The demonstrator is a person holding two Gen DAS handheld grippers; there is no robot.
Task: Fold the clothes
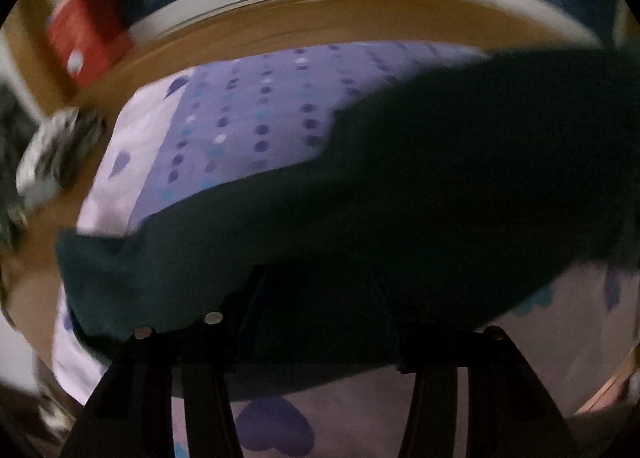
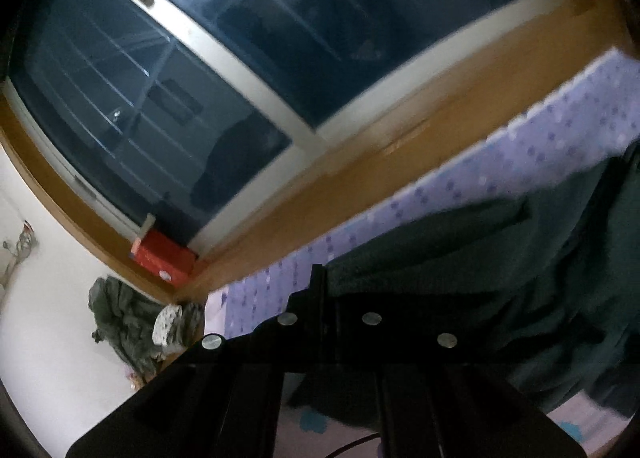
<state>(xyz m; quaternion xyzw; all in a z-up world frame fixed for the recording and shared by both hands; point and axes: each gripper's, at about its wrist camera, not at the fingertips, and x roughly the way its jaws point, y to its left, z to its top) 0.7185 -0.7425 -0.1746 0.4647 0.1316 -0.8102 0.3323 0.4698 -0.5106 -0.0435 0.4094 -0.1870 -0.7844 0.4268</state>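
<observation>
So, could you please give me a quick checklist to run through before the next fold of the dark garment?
1. Right gripper shut: ok, its fingers meet.
2. Right gripper holds the dark garment: cannot tell; cloth sits at the tips, the pinch is hidden.
3. Left gripper holds cloth: cannot tell; its fingers stand apart and their tips vanish against the garment.
4. Garment lies on the bedsheet: ok.
5. Garment flat: not ok, rumpled in the right view.
6. Pictures sharp enough: not ok, blurred and dim.
</observation>
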